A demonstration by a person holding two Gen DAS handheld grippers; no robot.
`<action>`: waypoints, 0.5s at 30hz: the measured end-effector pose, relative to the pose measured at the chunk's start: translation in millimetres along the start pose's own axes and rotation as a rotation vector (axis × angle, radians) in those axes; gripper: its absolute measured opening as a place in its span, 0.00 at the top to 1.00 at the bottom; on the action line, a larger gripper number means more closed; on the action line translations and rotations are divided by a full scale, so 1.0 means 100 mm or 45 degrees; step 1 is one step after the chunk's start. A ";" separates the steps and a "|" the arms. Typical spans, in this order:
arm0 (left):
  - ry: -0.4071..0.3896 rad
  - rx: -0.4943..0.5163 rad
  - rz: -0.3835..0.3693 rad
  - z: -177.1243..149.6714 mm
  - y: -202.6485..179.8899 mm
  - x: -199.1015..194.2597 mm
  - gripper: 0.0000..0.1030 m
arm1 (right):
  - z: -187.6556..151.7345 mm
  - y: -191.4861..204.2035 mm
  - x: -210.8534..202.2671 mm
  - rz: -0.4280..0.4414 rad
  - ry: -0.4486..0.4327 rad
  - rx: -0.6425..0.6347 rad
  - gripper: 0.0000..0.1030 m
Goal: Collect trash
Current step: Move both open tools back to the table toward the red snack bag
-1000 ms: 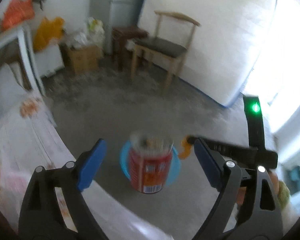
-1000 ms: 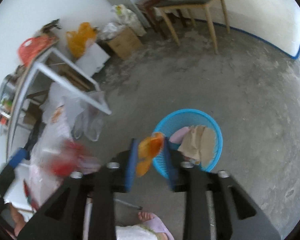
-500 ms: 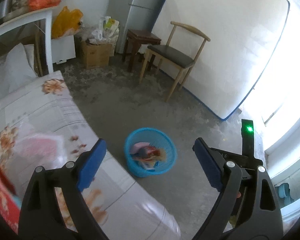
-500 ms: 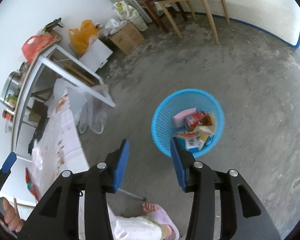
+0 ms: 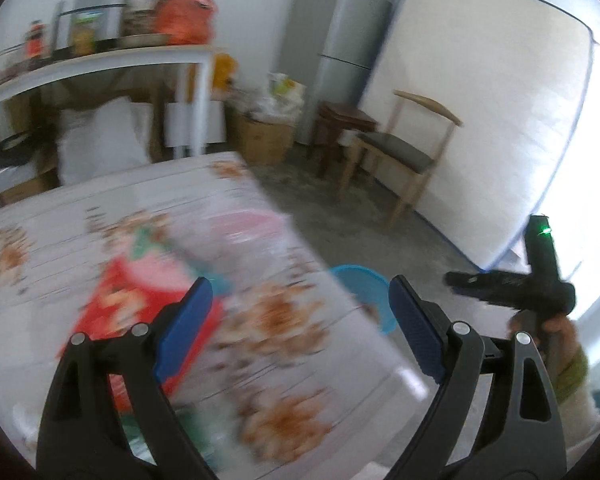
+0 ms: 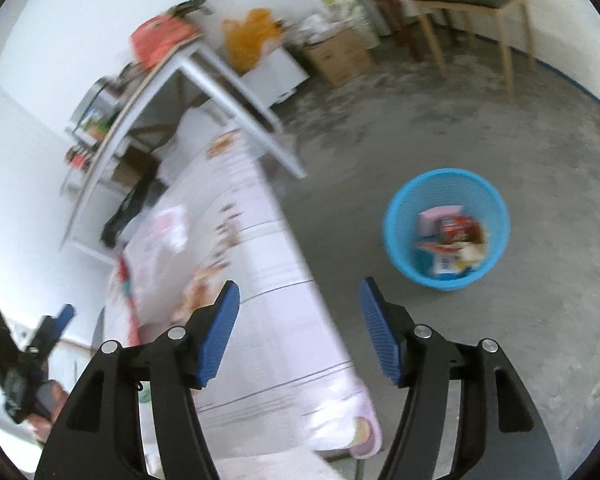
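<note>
A blue mesh basket (image 6: 446, 228) stands on the concrete floor holding a red can, wrappers and paper; its rim (image 5: 358, 276) peeks past the table edge in the left wrist view. My left gripper (image 5: 298, 322) hangs open and empty over the flowered tablecloth (image 5: 284, 360), near a blurred red wrapper (image 5: 128, 304). My right gripper (image 6: 298, 328) has nothing between its jaws, which are opening, above the table's edge (image 6: 276, 280). The right gripper's body (image 5: 540, 280) shows at the right of the left wrist view, and the left gripper (image 6: 52, 326) appears far left in the right wrist view.
A white shelf table (image 5: 100, 64) with jars and an orange bag stands behind. A cardboard box (image 5: 264, 140), a dark stool (image 5: 346, 120), a wooden chair (image 5: 404, 152), a grey fridge (image 5: 340, 40) and a leaning mattress (image 5: 480, 120) line the back. A person's slippered foot (image 6: 364, 436) is below the table.
The can and the orange scrap have dropped into the basket. Both grippers swung left from the basket to the table, and the right jaws have widened.
</note>
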State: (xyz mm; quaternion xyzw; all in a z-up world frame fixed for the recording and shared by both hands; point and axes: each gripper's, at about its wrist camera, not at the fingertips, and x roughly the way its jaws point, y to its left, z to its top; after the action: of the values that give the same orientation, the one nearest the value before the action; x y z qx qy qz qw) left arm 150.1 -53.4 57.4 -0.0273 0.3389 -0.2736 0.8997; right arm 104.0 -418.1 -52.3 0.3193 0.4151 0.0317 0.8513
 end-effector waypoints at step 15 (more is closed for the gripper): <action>-0.095 -0.267 0.305 -0.58 1.31 -0.77 0.17 | -0.65 1.63 0.98 0.460 0.360 -0.198 0.41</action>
State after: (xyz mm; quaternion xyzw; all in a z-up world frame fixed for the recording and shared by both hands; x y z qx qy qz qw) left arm 128.0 105.2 27.4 -0.0906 0.3327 -0.1264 0.9301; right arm 155.0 -223.9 -56.4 0.3143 0.4627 0.2598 0.7872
